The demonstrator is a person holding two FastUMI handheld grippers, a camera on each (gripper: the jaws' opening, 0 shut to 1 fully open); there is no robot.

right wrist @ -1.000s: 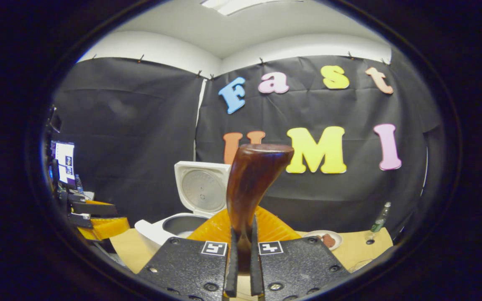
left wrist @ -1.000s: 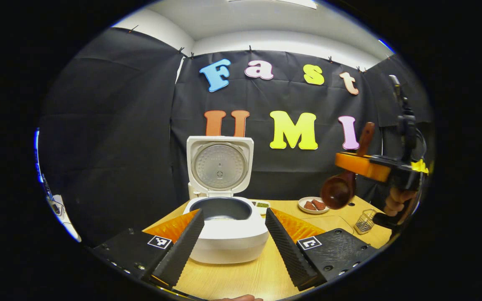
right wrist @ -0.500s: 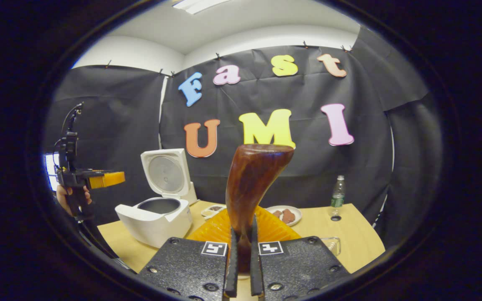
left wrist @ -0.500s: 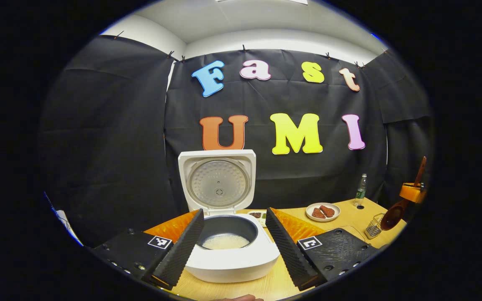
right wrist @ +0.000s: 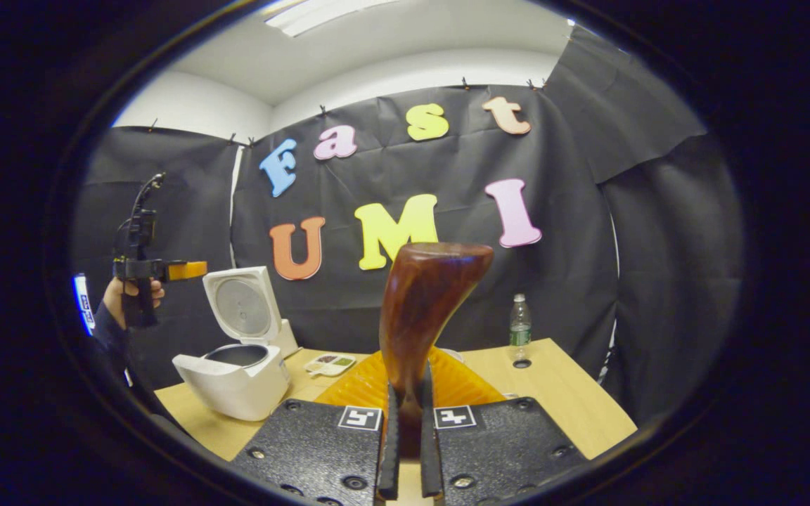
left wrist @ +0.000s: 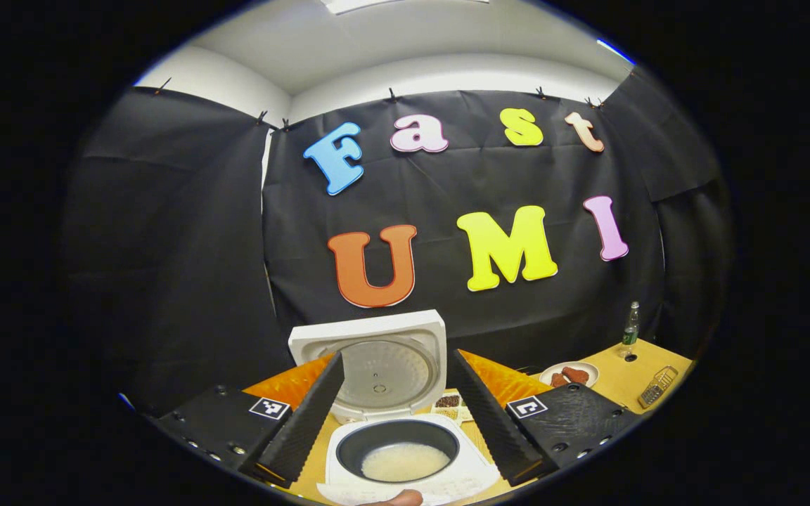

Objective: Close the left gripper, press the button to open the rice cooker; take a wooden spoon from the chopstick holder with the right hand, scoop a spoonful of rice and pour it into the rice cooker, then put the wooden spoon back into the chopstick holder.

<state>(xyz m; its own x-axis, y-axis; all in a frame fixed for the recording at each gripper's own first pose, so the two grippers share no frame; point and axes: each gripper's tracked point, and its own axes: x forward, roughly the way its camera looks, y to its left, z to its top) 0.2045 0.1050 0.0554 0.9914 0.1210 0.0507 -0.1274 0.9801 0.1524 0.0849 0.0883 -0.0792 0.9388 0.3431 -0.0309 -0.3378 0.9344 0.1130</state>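
The rice cooker stands near the counter's left edge with its lid raised and white rice lying in the pot. The left claw hangs above it, fingers spread apart and holding nothing. The right claw is clamped on the handle of the wooden spoon, which stands up between the fingers over the counter's right half. The chopstick holder, a wire basket, sits near the right edge, beside a plate of food and a bottle.

Judged step: returning the spoon. Risks: the light basket could tip or slide if the spoon enters at an angle or catches its rim. Releasing too high could make the spoon bounce out.
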